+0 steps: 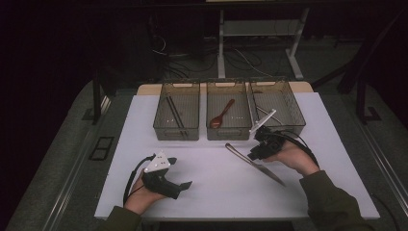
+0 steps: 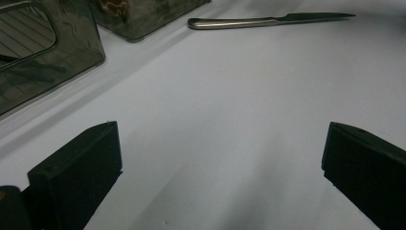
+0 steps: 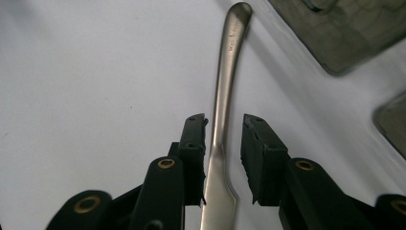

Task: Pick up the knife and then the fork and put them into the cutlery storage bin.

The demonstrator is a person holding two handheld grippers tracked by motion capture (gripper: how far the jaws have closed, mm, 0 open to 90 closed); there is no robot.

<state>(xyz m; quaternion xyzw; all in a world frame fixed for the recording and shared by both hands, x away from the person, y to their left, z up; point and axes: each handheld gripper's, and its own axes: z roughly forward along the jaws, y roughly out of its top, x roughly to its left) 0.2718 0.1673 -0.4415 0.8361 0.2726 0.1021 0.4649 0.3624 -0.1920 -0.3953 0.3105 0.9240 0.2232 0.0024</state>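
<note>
3 bins [image 1: 230, 130] sit just behind knife [image 1: 255, 164], w/ spoon [image 1: 221, 115] in middle 1.

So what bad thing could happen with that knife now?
The right gripper straddles the knife at its thin neck, with a gap on one side, so it might slip or swing when lifted. The blade is long, so it could bump the right bin.

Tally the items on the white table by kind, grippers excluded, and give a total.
Smoky translucent plastic bins: 3
Silver metal table knife, lying between the right gripper's jaws: 1
Reddish-brown wooden spoon, in the middle bin: 1
Dark thin chopsticks, in the left bin: 2
Total: 7
</note>
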